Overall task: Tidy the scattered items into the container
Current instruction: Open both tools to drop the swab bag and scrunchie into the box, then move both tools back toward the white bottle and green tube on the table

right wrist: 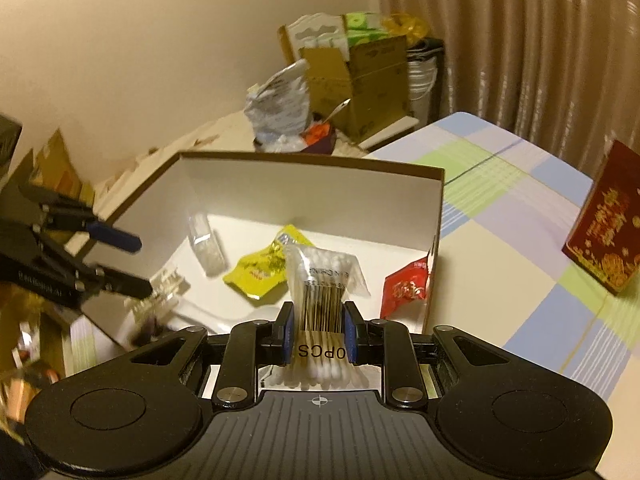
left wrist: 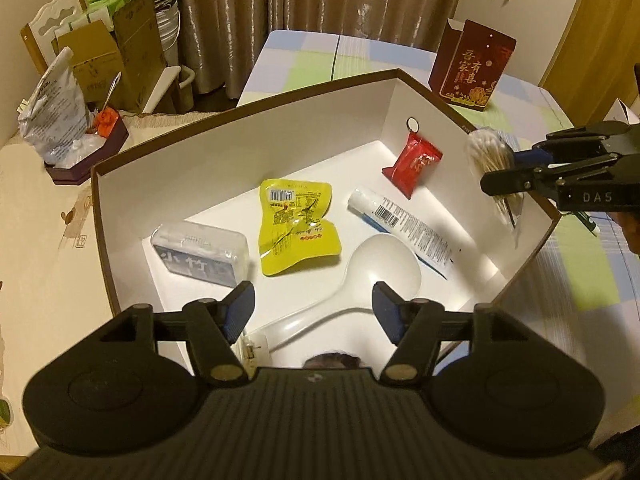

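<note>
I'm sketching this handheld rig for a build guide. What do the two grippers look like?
Both match. The left gripper and right gripper are matte black, each with a ribbed centre plate bearing a small crosshair mark, two rounded side lobes with raised discs, and silver pivot pins. The jaws carry blue pads. Seen side-on in the left view, the right one's body reads "DAS". No cables or sleeves show.

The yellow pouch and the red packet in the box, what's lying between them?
The white tube lies between yellow pouch and red packet; left wrist view shows it.
</note>
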`<state>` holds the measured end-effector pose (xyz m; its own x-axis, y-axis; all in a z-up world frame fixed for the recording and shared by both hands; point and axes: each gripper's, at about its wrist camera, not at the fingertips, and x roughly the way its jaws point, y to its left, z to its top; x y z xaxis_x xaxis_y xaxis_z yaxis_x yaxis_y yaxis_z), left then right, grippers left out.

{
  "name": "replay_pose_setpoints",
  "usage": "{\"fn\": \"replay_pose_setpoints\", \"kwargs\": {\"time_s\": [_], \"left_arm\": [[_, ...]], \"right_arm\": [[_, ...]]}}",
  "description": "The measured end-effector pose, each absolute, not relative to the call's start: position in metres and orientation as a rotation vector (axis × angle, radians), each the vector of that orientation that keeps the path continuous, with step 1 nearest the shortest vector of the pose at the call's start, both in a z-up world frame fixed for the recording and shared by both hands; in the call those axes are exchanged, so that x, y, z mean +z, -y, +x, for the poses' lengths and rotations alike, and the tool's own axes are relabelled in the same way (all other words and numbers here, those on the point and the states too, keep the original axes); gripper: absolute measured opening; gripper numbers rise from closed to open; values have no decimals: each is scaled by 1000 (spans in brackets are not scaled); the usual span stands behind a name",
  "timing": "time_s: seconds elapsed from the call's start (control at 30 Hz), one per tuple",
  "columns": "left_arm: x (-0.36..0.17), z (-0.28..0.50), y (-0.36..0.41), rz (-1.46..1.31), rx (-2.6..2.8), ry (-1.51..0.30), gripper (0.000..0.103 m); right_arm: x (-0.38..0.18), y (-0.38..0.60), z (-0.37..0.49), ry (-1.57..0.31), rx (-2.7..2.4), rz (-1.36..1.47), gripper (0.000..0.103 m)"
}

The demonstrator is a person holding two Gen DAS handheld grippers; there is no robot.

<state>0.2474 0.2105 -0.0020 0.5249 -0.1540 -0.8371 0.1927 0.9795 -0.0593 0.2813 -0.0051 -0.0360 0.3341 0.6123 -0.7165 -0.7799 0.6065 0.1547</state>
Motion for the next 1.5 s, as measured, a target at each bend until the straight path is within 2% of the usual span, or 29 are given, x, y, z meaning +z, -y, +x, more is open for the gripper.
{"fn": "replay_pose_setpoints", "kwargs": {"time_s": [0.13,0.47,0.5,0.53,0.57,0.6,0.87,1.07,1.5], "left_arm": [[-1,246,-212,29,-201,-998,61],[5,240,-208,18,-188,-997,72],[6,239,-208,14,-185,-999,74],[6,238,-208,10,-182,-1002,75],[7,237,-207,6,-181,-1004,76],[8,236,-206,5,-182,-1004,78],[13,225,-199,-3,-143,-1016,91],[19,215,-193,1,-110,-1008,96],[32,185,-183,14,-25,-974,97]], "right_arm": [[-37,0,279,-815,960,-303,27],[-32,-4,270,-810,963,-384,27],[-32,-4,268,-811,956,-385,32],[-32,-3,266,-814,948,-388,44],[-31,-2,263,-803,934,-390,91],[-29,0,257,-768,922,-393,103],[-30,4,241,-782,865,-406,103],[-33,11,232,-811,813,-399,103],[-15,23,210,-782,805,-352,103]]}}
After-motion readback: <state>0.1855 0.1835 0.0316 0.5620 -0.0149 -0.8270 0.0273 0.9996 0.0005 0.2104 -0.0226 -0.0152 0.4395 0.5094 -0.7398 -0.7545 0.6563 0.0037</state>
